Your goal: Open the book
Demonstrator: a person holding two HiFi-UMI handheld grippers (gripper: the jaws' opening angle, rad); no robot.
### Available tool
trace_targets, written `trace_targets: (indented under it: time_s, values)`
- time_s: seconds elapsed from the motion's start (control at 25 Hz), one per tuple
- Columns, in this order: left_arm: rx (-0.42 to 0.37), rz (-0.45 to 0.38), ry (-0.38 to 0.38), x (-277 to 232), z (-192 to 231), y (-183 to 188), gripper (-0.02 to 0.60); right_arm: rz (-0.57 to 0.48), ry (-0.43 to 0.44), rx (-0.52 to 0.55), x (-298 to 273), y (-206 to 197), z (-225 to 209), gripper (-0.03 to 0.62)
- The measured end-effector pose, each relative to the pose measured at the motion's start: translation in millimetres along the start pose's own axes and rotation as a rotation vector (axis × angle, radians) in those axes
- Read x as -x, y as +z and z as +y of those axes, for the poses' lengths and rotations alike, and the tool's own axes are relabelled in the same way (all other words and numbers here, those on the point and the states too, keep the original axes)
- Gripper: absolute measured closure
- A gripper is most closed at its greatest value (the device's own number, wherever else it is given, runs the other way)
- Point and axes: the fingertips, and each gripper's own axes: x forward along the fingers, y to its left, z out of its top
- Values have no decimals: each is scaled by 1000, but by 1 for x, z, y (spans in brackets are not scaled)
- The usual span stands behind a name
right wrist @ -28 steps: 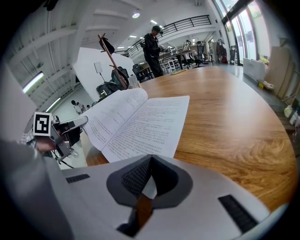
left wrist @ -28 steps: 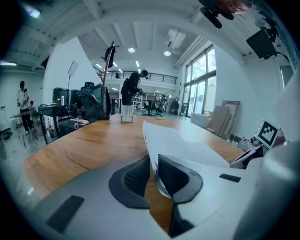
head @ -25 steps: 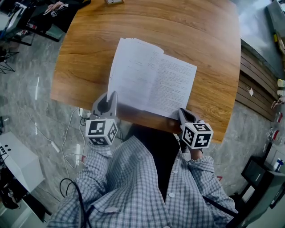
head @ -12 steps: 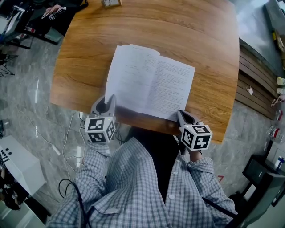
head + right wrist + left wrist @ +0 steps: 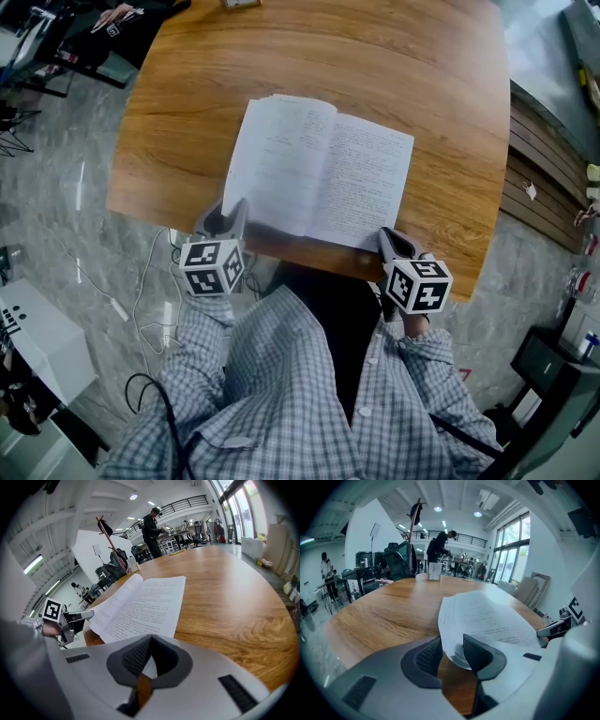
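The left gripper's (image 5: 451, 645) 2 jaws stand spread, having just been opening, with the left page's curled corner (image 5: 454, 656) loose between them. The right gripper's (image 5: 150, 641) are pressed together at the near right corner of the book (image 5: 323, 173), which lies open on the table (image 5: 422, 84). Unheld, the curled leaf could spring back over.

The book (image 5: 319, 173) lies open on the wooden table (image 5: 422, 84), close to its near edge and slightly skewed. 2 white pages of print face up, and the left side's near corner curls upward.
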Motion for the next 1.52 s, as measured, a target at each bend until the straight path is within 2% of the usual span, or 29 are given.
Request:
trace_targets:
  time_s: [0.24, 0.32, 0.48, 0.56, 0.72, 0.76, 0.8, 0.84, 0.88, 1.0, 1.08, 1.28, 1.52]
  values:
    - [1, 39, 7, 0, 2, -2, 442, 0, 2, 1, 0, 2, -3, 574]
    - [-34, 76, 36, 1, 8, -9, 423, 0, 4, 2, 1, 2, -3, 574]
    - [-147, 141, 79, 9, 21, -22, 425, -3, 9, 2, 1, 2, -2, 574]
    - [-153, 132, 91, 13, 25, -22, 425, -5, 7, 3, 1, 3, -3, 574]
    - [-138, 63, 92, 19, 24, -13, 428, -9, 6, 4, 1, 1, -3, 574]
    - [-146, 49, 82, 20, 20, -10, 434, -10, 8, -1, 1, 1, -2, 574]
    - [-164, 34, 70, 21, 15, -6, 467, -12, 13, -13, 2, 1, -2, 574]
    - [-191, 20, 56, 21, 9, -3, 530, -18, 22, -32, 3, 1, -2, 573]
    - [-217, 6, 38, 21, 2, 1, 565, -27, 35, -53, 4, 2, -1, 572]
    - [-221, -34, -33, 18, -19, 10, 571, -70, 59, -68, 11, 8, 4, 572]
    - [-222, -72, -72, 15, -35, 20, 571, -104, 60, -39, 17, 16, 6, 572]
    - [-297, -153, -163, 12, -79, 41, 572, -186, 49, 28, 31, 38, 11, 572]
    - [-313, -222, -276, 17, -121, 67, 572, -265, 45, 67, 53, 65, 20, 574]
